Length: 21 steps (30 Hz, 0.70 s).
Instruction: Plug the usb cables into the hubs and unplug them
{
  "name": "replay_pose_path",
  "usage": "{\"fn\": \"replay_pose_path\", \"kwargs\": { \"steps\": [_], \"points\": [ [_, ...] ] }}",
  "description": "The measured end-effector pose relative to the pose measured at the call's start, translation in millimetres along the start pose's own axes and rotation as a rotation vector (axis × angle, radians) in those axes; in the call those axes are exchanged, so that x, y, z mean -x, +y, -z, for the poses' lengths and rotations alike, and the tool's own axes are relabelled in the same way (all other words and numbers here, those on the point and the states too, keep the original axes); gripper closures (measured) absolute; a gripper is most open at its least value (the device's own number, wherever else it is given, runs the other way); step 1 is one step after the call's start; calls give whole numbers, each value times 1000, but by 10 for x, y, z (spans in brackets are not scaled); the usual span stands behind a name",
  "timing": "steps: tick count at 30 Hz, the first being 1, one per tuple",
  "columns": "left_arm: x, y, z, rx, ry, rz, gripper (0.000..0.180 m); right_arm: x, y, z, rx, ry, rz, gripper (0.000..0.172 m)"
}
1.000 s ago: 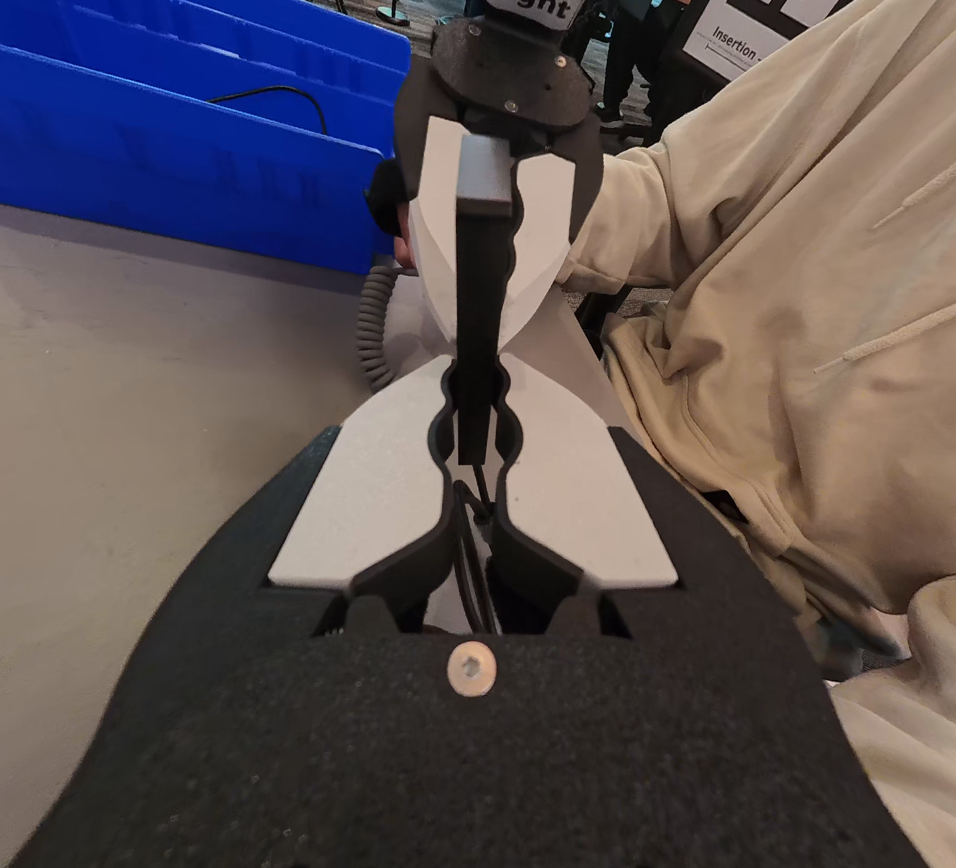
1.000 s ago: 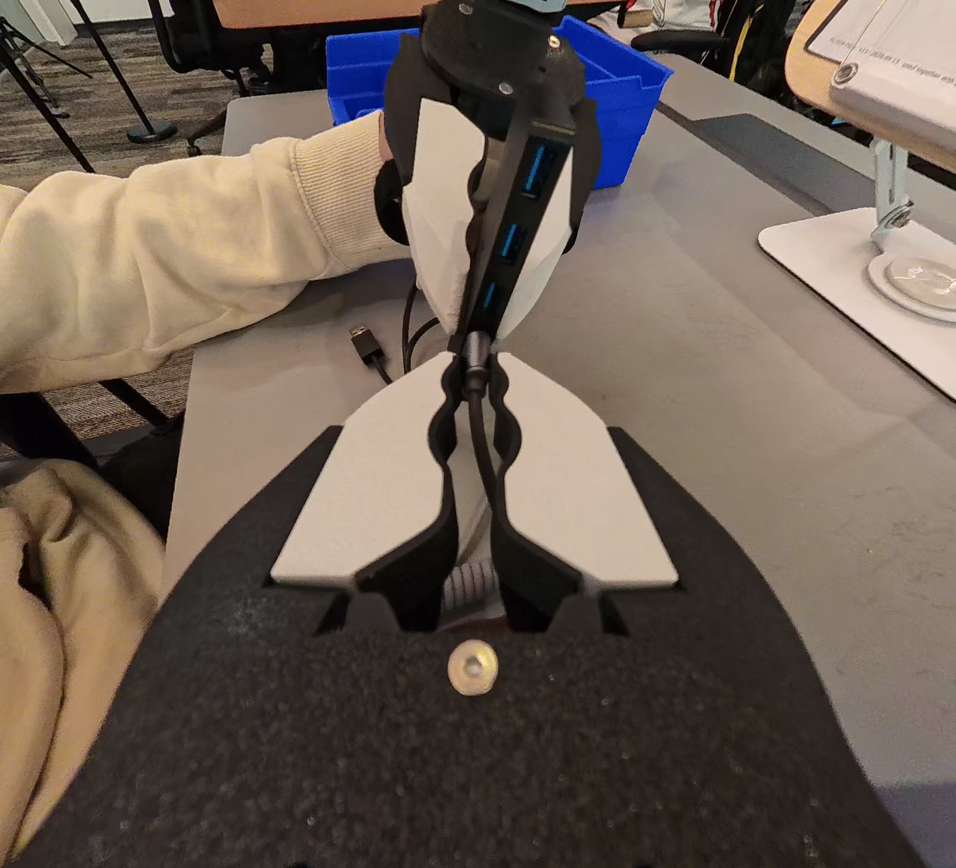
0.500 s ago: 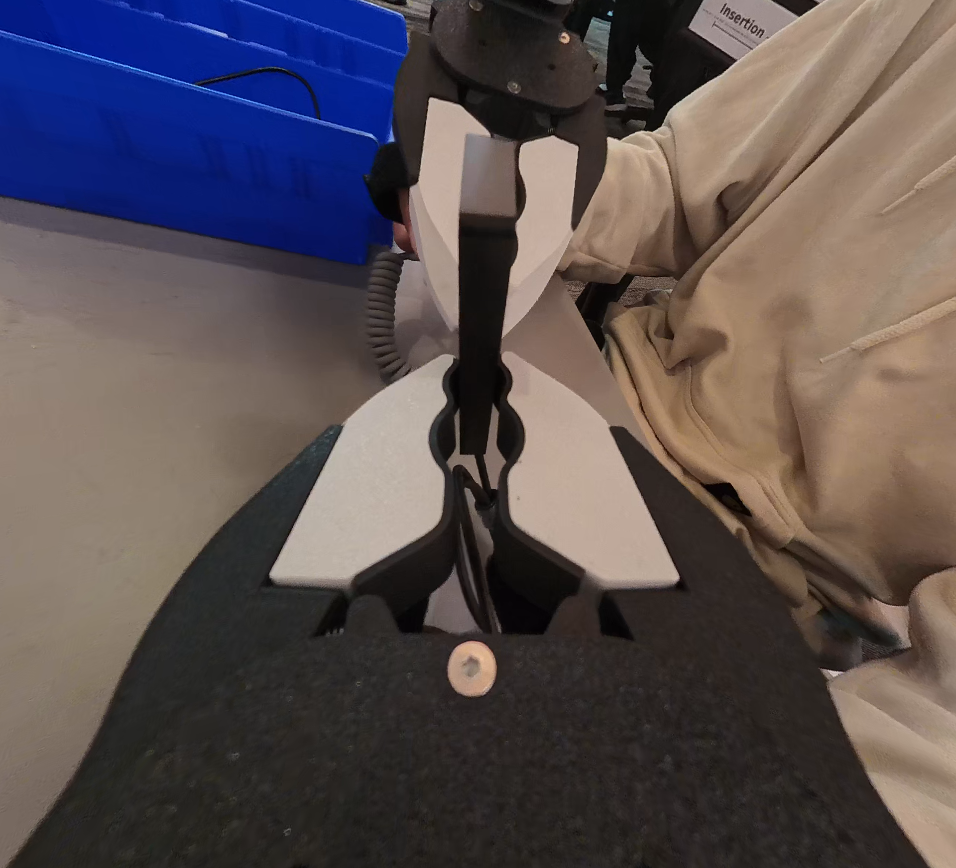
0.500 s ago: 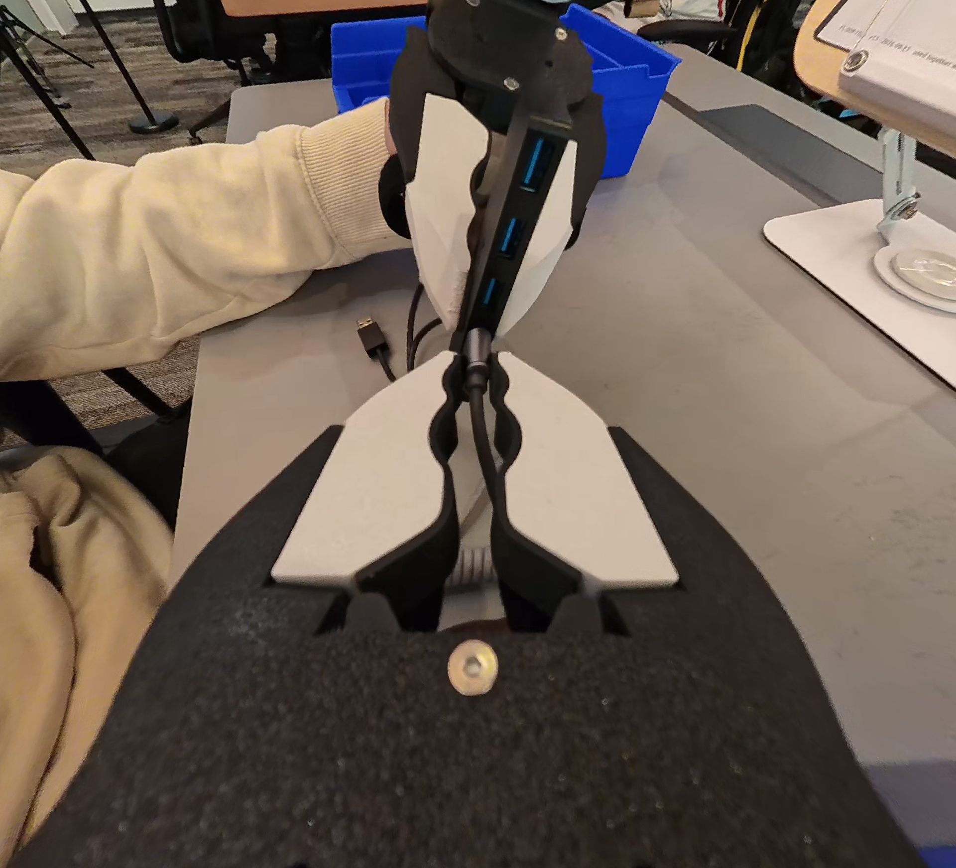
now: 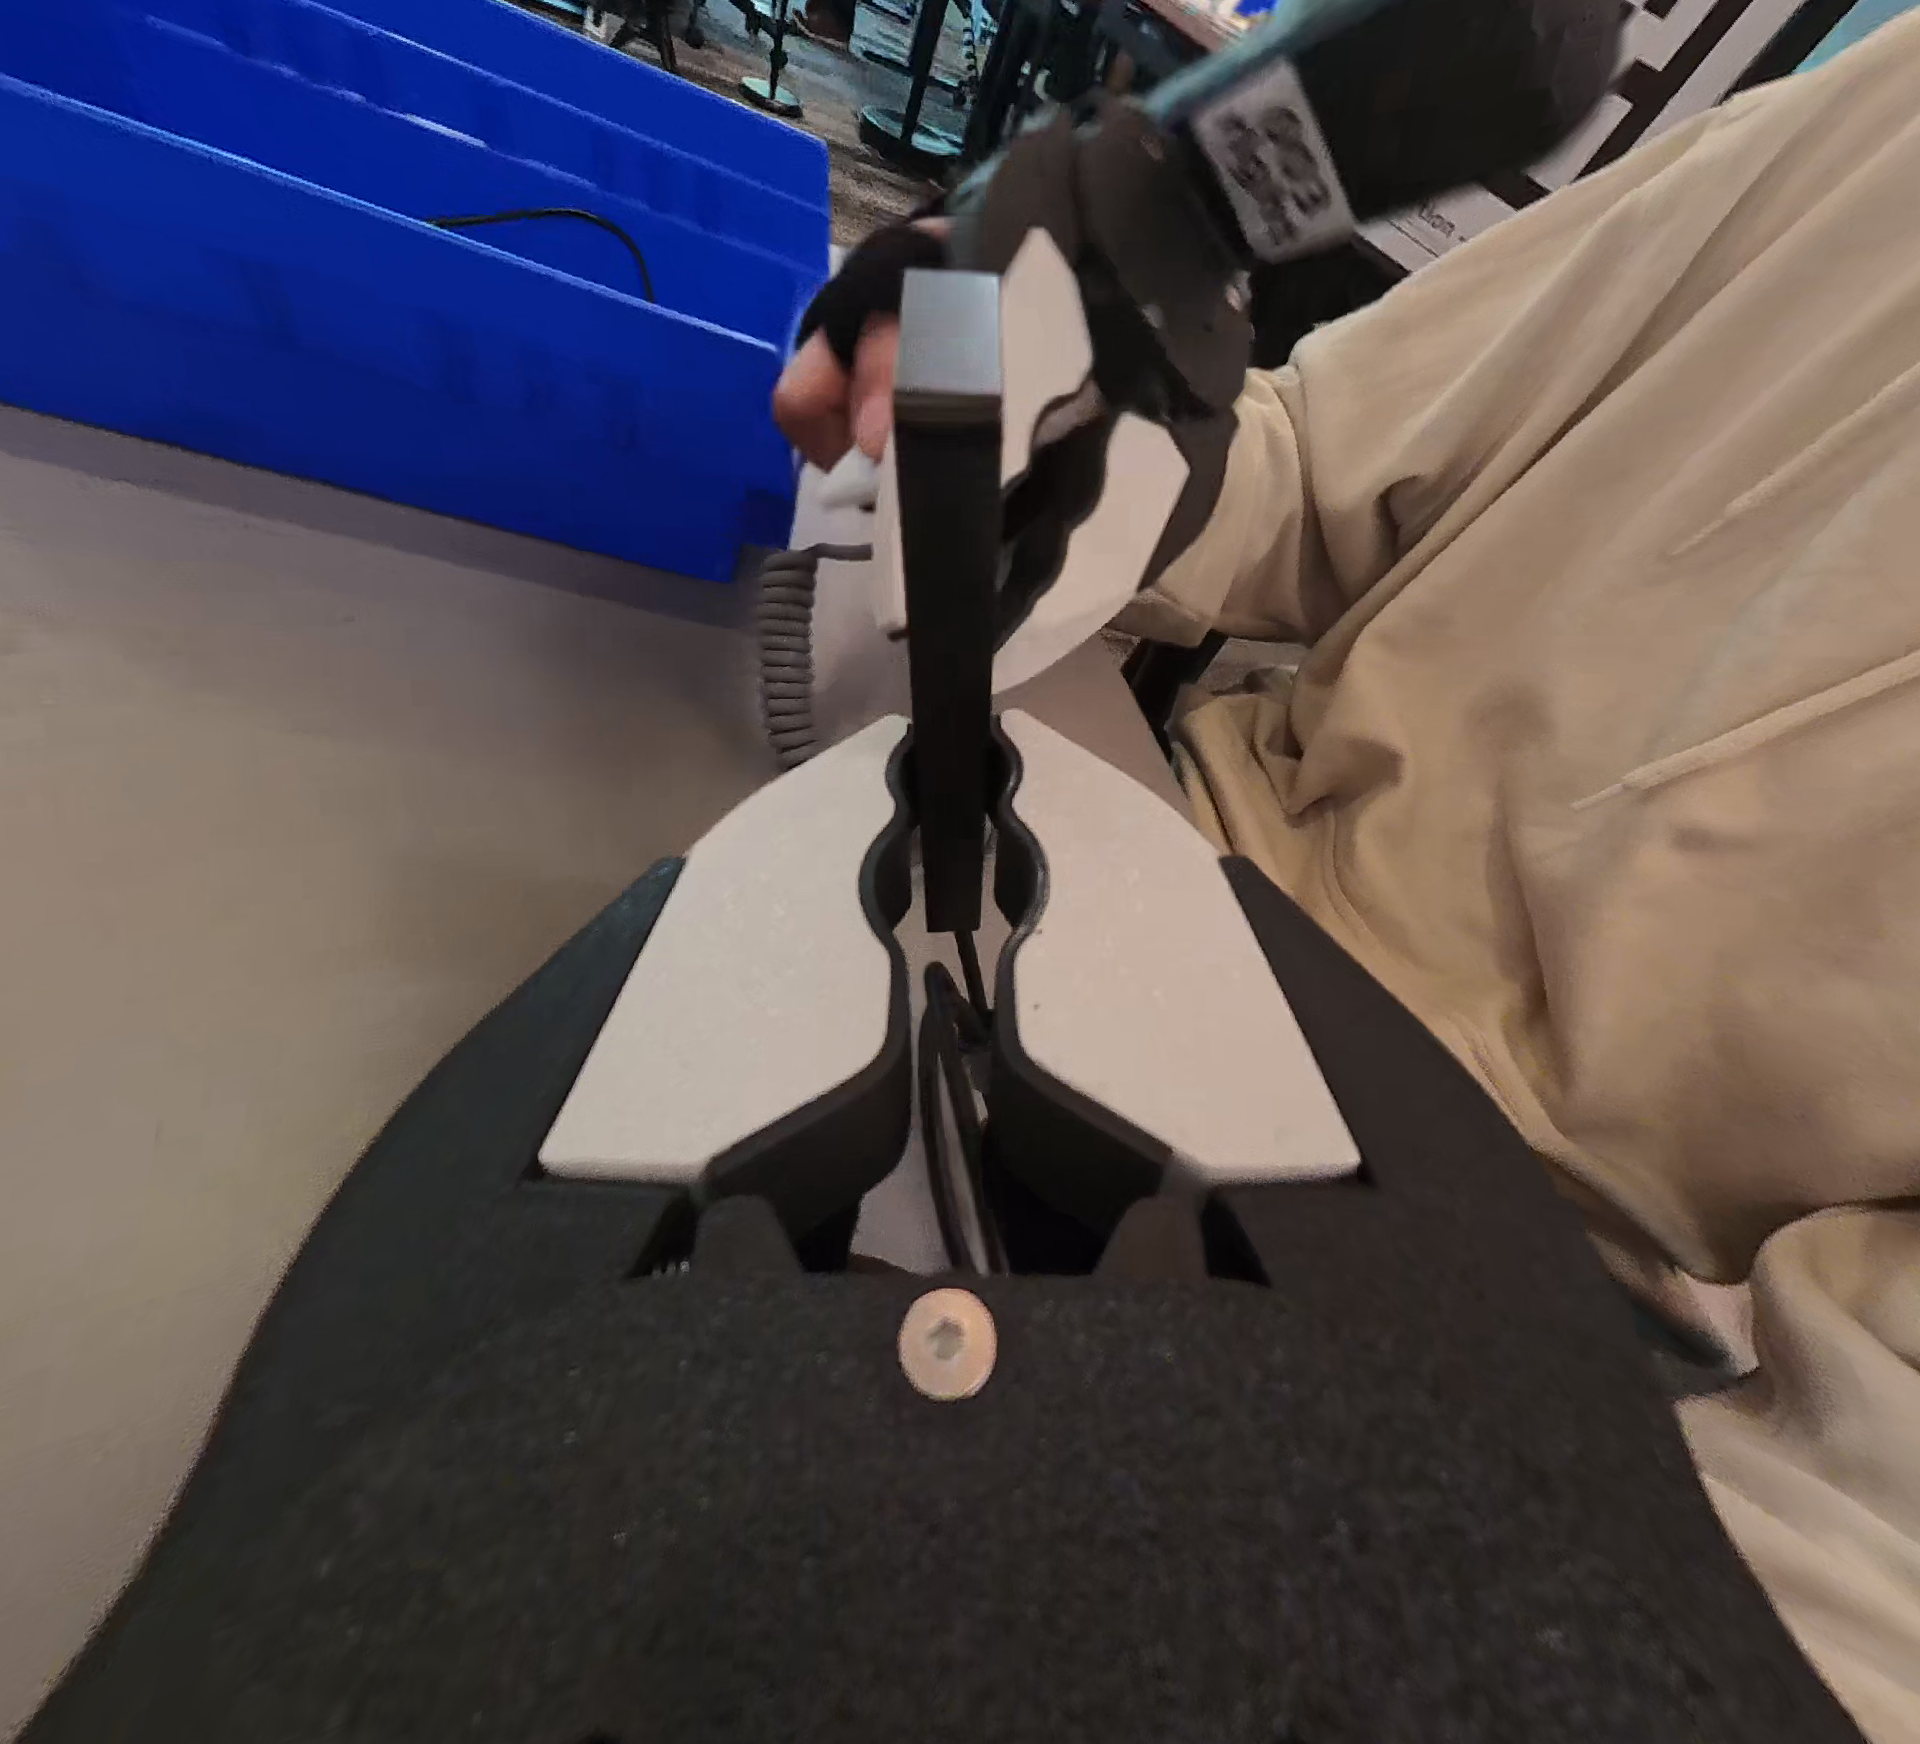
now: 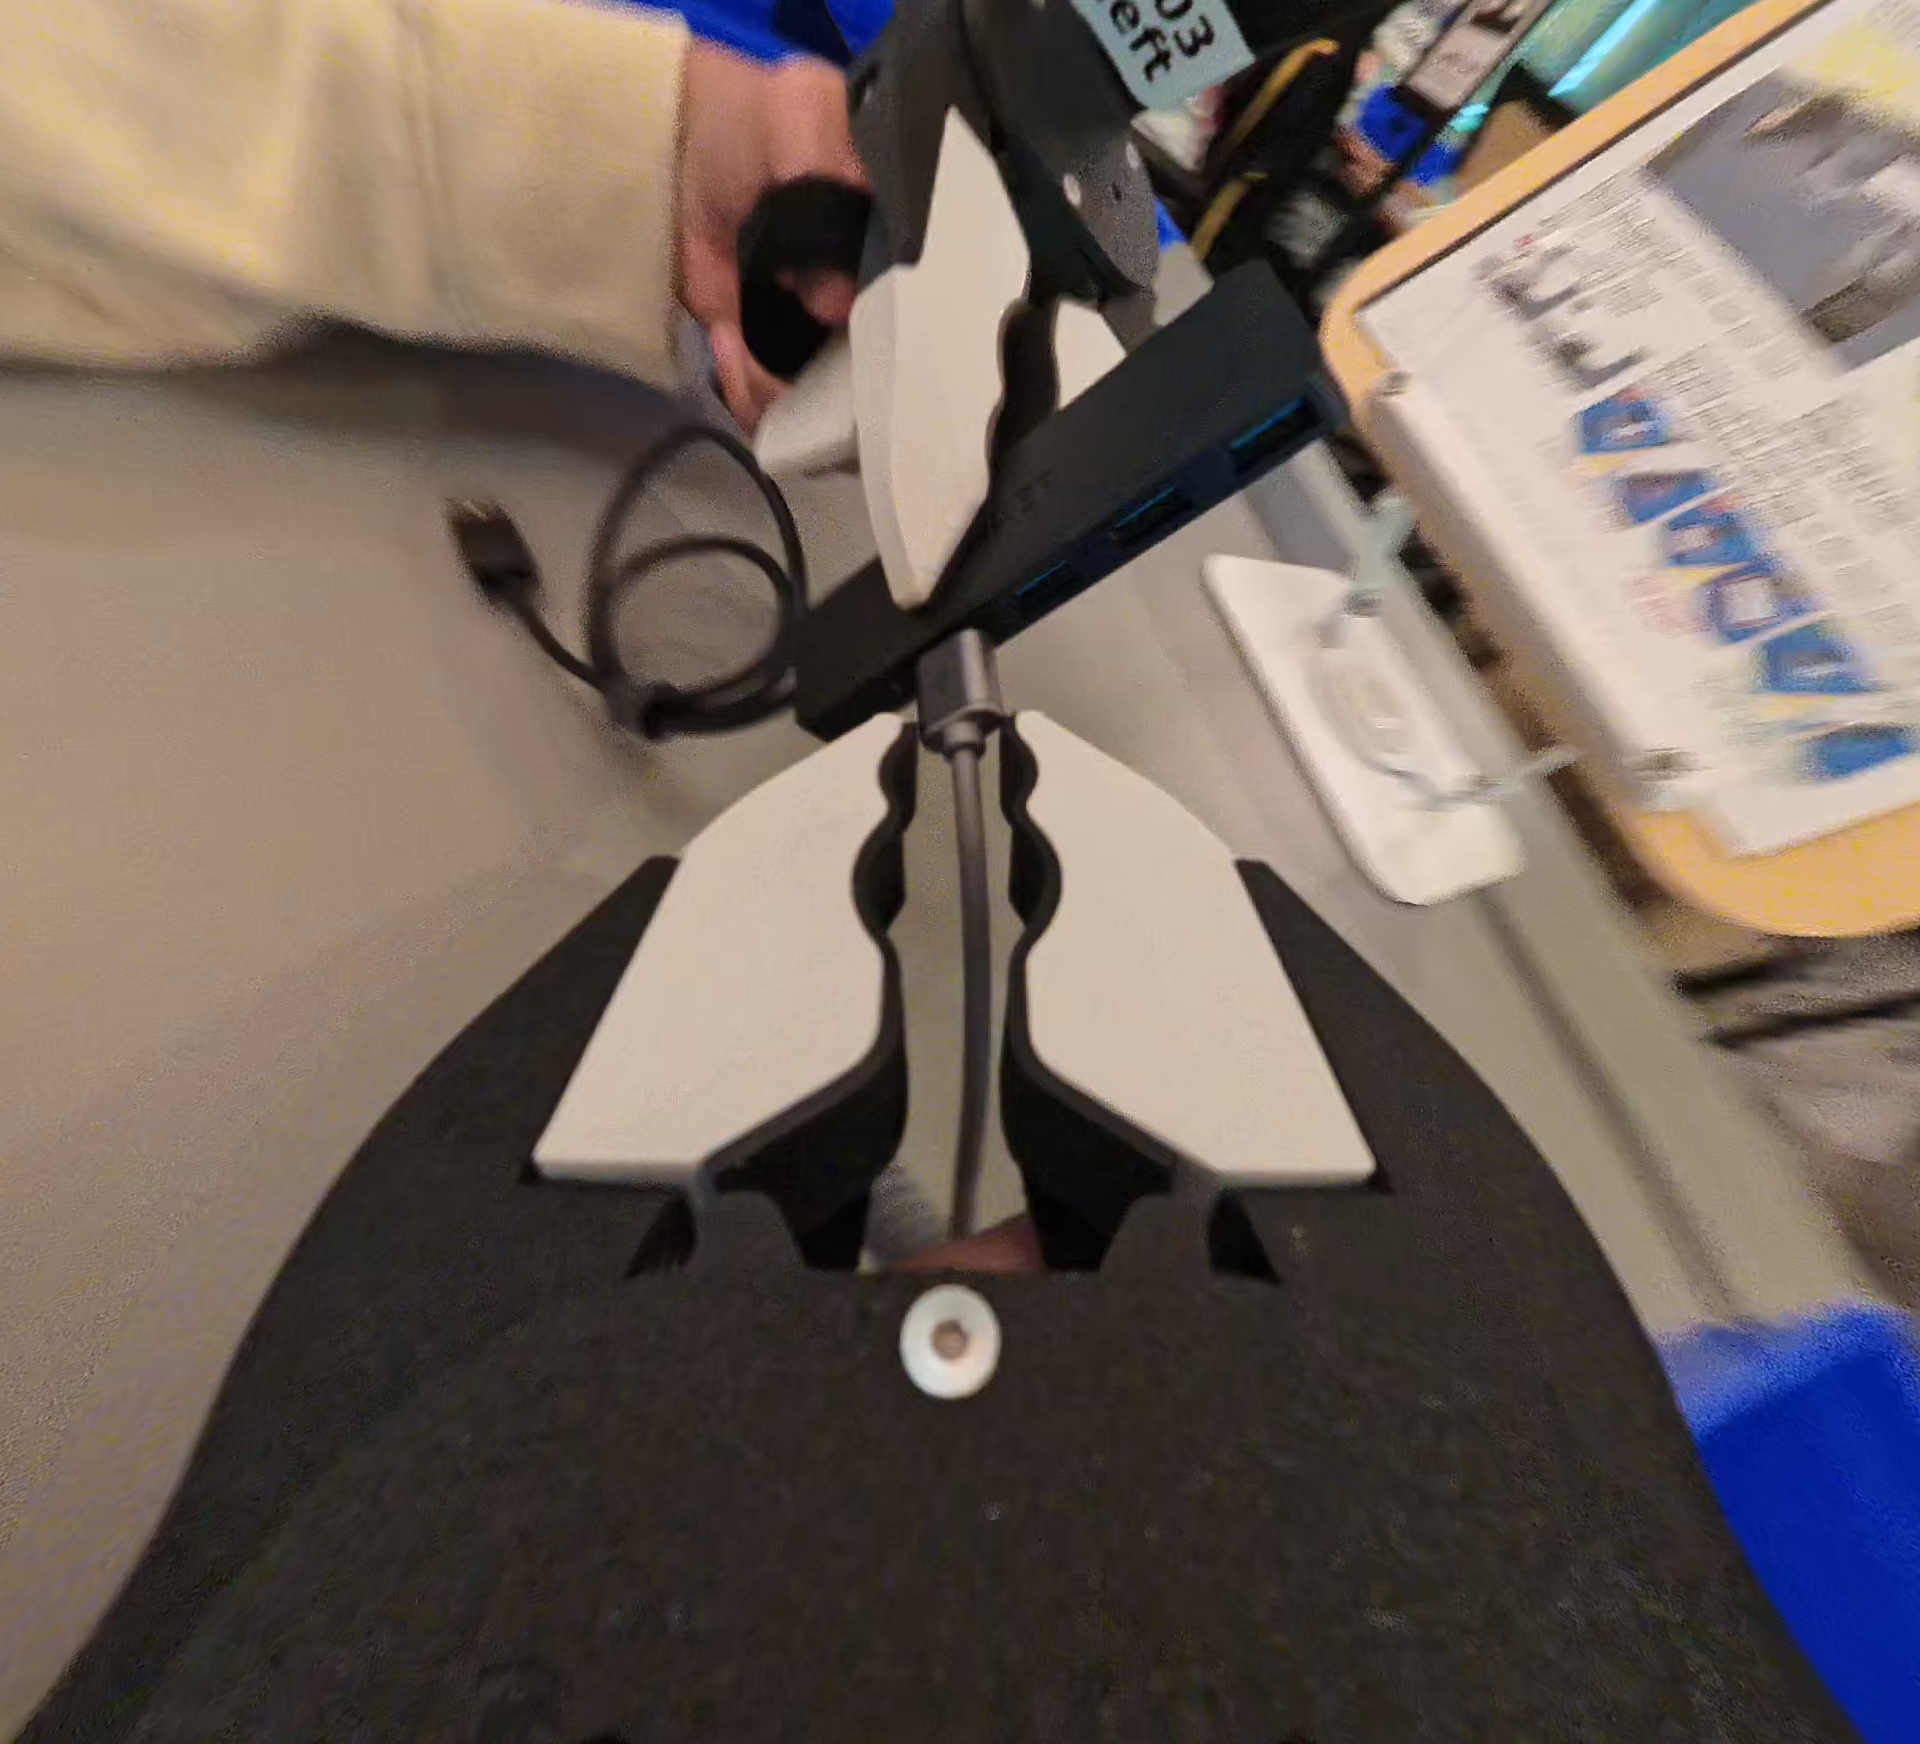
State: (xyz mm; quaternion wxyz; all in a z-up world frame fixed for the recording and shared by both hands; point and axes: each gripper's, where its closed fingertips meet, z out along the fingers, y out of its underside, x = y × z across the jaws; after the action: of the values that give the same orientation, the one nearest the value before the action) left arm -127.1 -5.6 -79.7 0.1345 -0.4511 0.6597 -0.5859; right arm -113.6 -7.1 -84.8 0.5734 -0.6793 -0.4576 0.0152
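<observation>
My left gripper [image 5: 954, 738] is shut on a black USB hub [image 5: 948, 603] that sticks out forward from its fingertips, above the grey table [image 5: 260, 759]. In the right wrist view the hub [image 6: 1122, 447] lies slanted, with blue ports along its edge. A grey USB plug [image 6: 958, 686] sits in the hub's side port. My right gripper [image 6: 961, 738] is open: the plug's rear end stands between the fingertips with a thin gap on each side. The plug's grey cable [image 6: 975, 946] runs back between the fingers. The right gripper also shows tilted behind the hub in the left wrist view [image 5: 1081, 499].
Blue bins [image 5: 364, 312] stand at the table's far left. A grey coiled cable [image 5: 790, 655] hangs by the hub. The hub's own black lead [image 6: 686, 593] loops on the table. A white stand [image 6: 1351, 718] and a board with paper [image 6: 1662, 447] are at the right. A cream sleeve [image 5: 1558, 551] fills the right.
The right gripper's fingers have spread off the grey plug, which stays in the hub. The two grippers have rolled relative to each other, so the hub now lies slanted in the right view. The left grasp is unchanged.
</observation>
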Motion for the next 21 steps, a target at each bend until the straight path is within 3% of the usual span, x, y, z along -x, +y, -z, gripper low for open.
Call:
{"fn": "replay_pose_path", "kwargs": {
  "steps": [3,7,13,16,21],
  "points": [
    [62,-53,82,-56,-12,36,170,-116,110,7,101,175,265,143],
    [153,-24,96,-53,-44,79,170,-113,135,-103,136,221,307,130],
    [224,72,-39,-20,-24,135,170,-163,176,-184,192,249,385,139],
    [206,95,-82,-7,-6,136,170,-149,253,-222,227,244,422,153],
    [156,88,-85,-11,13,90,170,-118,221,-188,210,214,411,154]
  ]
}}
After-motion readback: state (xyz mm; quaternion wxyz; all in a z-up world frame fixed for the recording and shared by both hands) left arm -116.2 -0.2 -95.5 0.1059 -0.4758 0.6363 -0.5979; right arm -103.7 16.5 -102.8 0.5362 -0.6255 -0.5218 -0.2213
